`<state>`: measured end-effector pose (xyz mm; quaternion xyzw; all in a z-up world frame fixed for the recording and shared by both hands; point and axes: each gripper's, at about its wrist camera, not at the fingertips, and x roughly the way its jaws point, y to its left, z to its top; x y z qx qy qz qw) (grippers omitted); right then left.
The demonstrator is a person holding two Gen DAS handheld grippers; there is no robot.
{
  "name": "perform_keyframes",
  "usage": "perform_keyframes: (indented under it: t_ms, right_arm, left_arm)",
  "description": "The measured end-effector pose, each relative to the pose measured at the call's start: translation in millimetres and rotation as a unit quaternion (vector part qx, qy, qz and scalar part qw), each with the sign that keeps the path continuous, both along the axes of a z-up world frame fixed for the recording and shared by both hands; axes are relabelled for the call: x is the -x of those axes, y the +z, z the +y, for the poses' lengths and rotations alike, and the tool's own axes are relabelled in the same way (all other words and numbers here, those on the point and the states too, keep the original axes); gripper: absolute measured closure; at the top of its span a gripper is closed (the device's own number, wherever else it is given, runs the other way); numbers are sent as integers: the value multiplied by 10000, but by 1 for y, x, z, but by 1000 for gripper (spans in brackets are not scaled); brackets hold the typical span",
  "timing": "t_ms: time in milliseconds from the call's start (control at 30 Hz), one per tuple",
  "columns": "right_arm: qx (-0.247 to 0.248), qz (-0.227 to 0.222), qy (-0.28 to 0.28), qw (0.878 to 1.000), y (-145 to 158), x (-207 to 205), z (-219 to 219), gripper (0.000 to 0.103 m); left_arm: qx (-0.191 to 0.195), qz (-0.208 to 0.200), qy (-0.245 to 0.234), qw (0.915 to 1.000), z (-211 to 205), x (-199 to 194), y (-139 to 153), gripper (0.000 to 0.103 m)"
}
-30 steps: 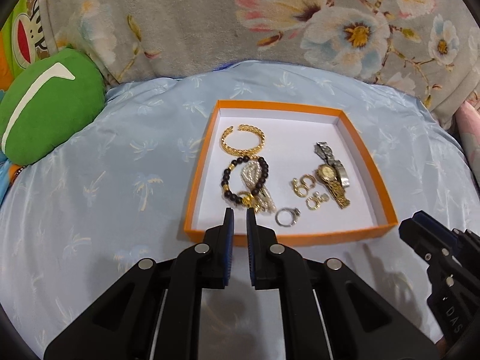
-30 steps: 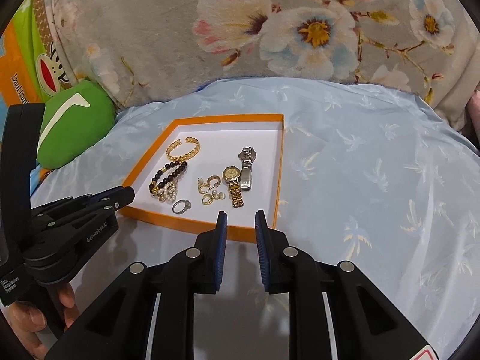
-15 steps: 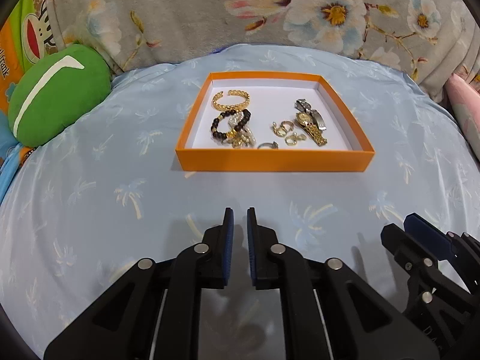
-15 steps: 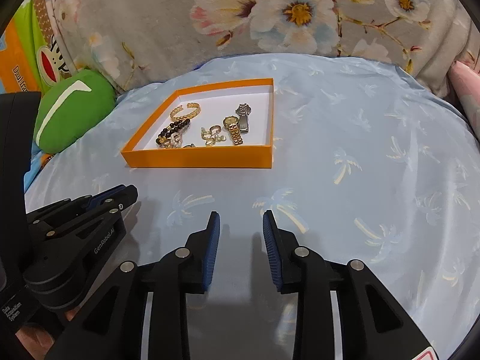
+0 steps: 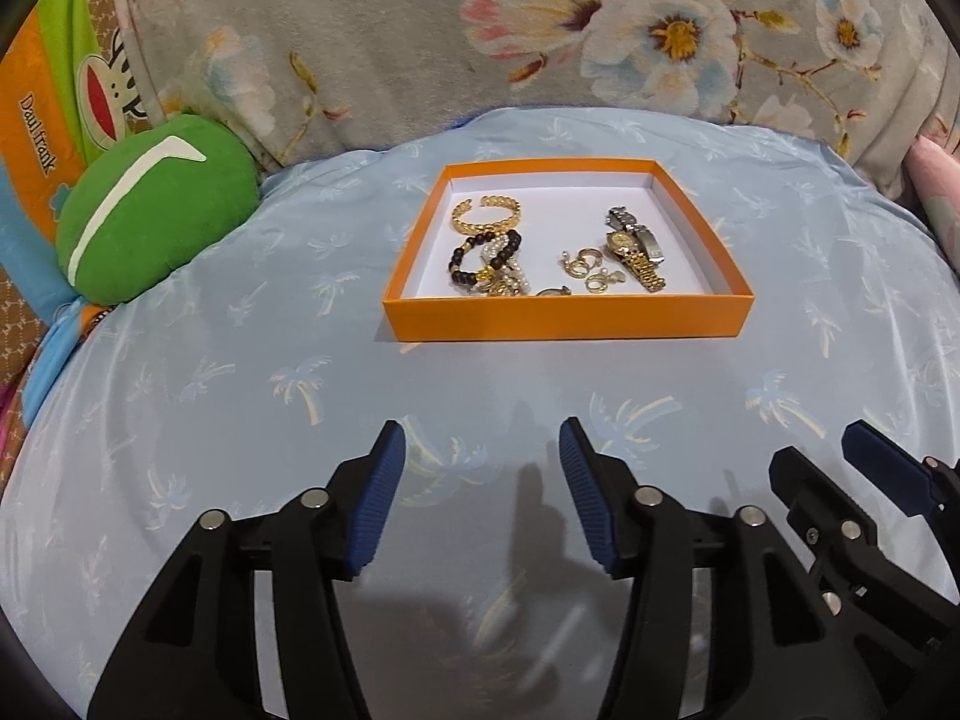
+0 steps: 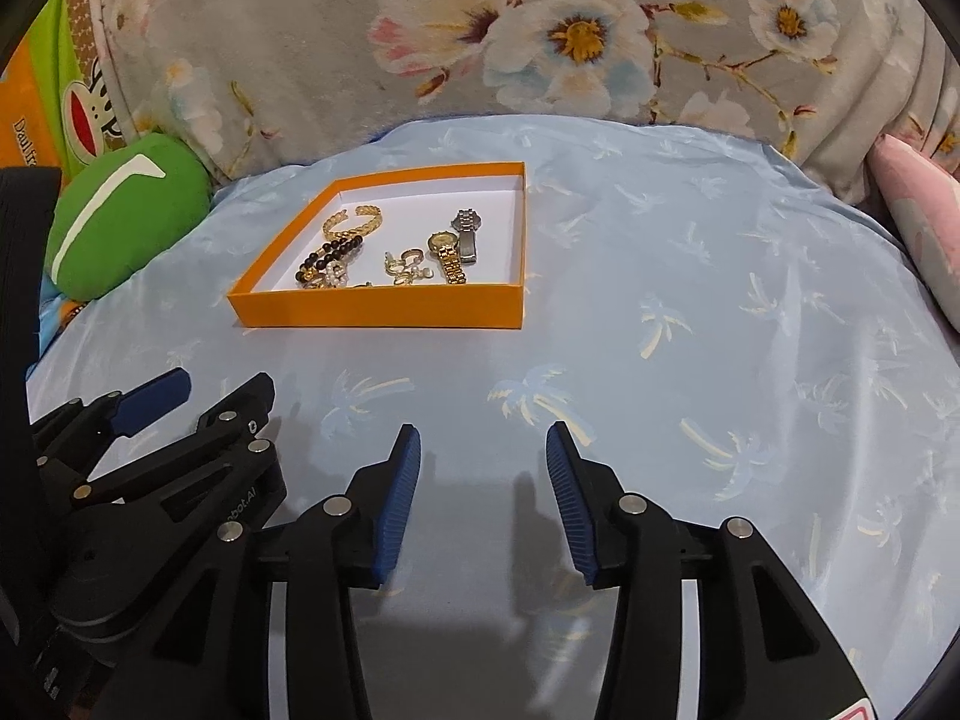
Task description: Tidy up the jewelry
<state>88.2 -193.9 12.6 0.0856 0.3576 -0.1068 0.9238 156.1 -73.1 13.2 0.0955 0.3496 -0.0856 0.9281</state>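
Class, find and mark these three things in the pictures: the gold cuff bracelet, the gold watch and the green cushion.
gold cuff bracelet (image 5: 486, 215): left wrist view, on its chain-patterned band.
gold watch (image 5: 624, 243): left wrist view, on its round dial.
green cushion (image 6: 120, 222): right wrist view, on the green fabric below the white stripe.

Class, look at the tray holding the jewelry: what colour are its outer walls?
Orange tray, white inside; the left wrist view shows it best.

Light blue cloth (image 5: 240, 396) with palm-tree print covers the surface. Green cushion (image 5: 150, 216) with a white stripe lies at its left edge. Grey floral blanket (image 5: 480, 30) bunched behind; pink pillow (image 6: 924, 222) at far right.
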Motion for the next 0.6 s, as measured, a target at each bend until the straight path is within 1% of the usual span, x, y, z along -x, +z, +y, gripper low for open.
perform_keyframes:
  t_ms: [133, 200, 267, 333, 400, 600]
  right_arm:
    - [92, 81, -52, 9999, -1, -2, 1, 58]
    - [109, 109, -80, 9998, -1, -2, 1, 55]
    - [36, 105, -76, 9999, -2, -2, -1, 54]
    - [-40, 103, -67, 9999, -2, -2, -3, 53]
    - [-79, 111, -63, 9999, -3, -2, -4, 52]
    - [-82, 110, -54, 9999, -3, -2, -4, 52]
  left_arm:
    - [-81, 12, 105, 9999, 0, -2, -1, 46]
    - [-90, 20, 149, 9998, 1, -3, -1, 44]
    - [-76, 24, 170, 9998, 1, -3, -1, 43]
    - [-77, 12, 207, 9998, 2, -3, -1, 39]
    - [-90, 8, 240, 9997, 2, -3, -1, 36]
    - [-103, 18, 300, 9995, 3, -3, -2, 34]
